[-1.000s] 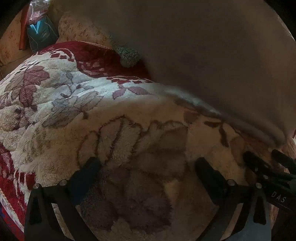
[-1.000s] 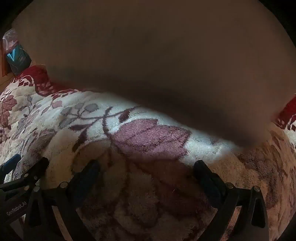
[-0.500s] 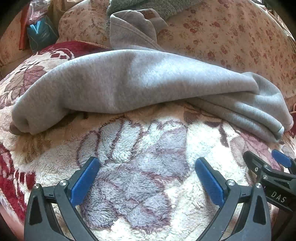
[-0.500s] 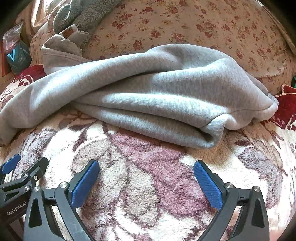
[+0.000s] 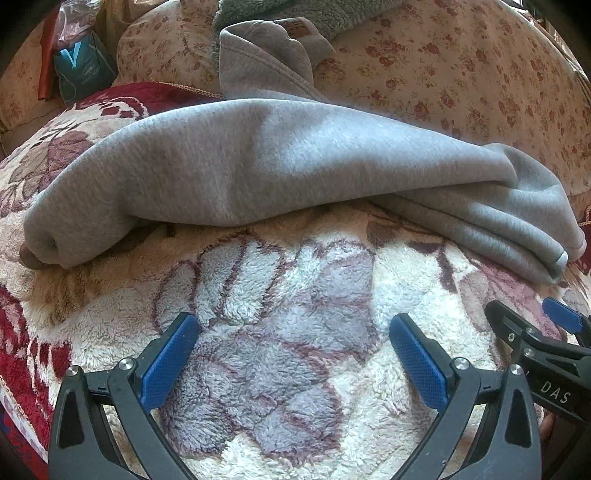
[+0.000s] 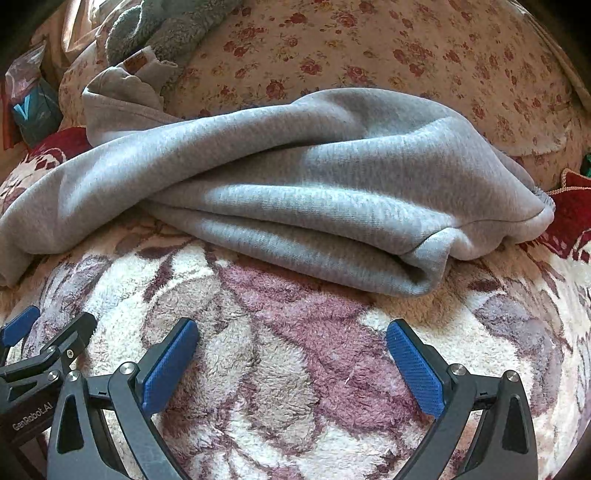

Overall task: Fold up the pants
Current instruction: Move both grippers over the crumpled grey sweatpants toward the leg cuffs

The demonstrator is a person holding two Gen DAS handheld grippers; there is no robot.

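Grey sweatpants (image 5: 280,162) lie in a loose heap across a fluffy floral blanket (image 5: 280,339), one end rolled at the left, leg hems at the right. The right wrist view shows the same pants (image 6: 332,177) with stacked leg openings at the right and the waistband at the far left. My left gripper (image 5: 293,330) is open just short of the pants, nothing between its blue pads. My right gripper (image 6: 291,336) is open too, hovering over the blanket in front of the pants. Each gripper shows at the edge of the other's view.
A sofa back with a red rose print (image 6: 388,51) rises behind the pants. A grey-green fleece item (image 6: 173,26) lies on it at the far left. A teal packet in a plastic bag (image 5: 79,70) sits at the far left corner. Red blanket border (image 6: 572,218) shows at right.
A second ago the pants hung blurred and close before both cameras. They have dropped onto the blanket and lie still, and both grippers are open and apart from them.
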